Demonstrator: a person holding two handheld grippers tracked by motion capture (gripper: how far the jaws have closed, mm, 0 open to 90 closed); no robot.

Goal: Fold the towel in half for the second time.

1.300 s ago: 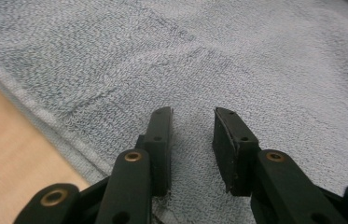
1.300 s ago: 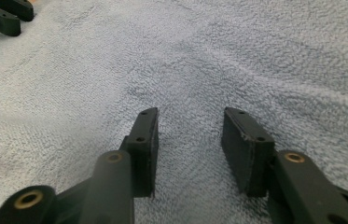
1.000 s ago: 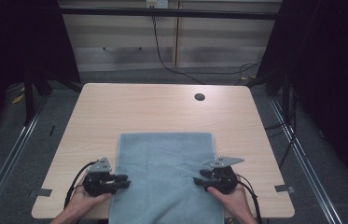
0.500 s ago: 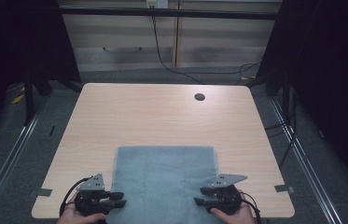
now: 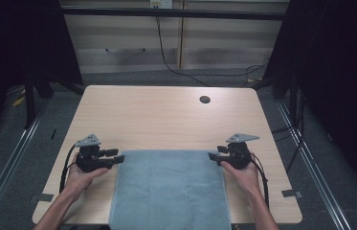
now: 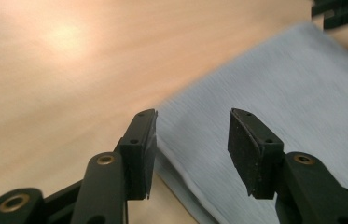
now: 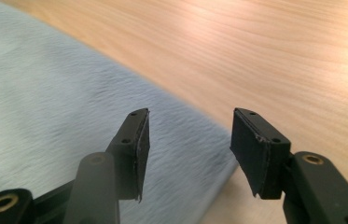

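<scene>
A grey-blue towel [image 5: 169, 189] lies flat on the near half of the wooden table [image 5: 166, 120], with its near end hanging over the front edge. My left gripper [image 5: 115, 158] sits at the towel's far left corner, pointing right. In the left gripper view the left gripper [image 6: 192, 122] is open, its jaws over the corner of the towel [image 6: 274, 93] with nothing pinched. My right gripper [image 5: 211, 157] sits at the far right corner, pointing left. The right gripper [image 7: 190, 122] is open too, above the towel's [image 7: 50, 88] edge.
A round black cable hole [image 5: 205, 99] is set in the table's far right part. Grey tape marks [image 5: 292, 193] sit near both front corners. Dark floor, rails and cables surround the table.
The towel slid toward the person, then stopped. Both grippers moved from near the front edge up to the towel's far corners and now stand open.
</scene>
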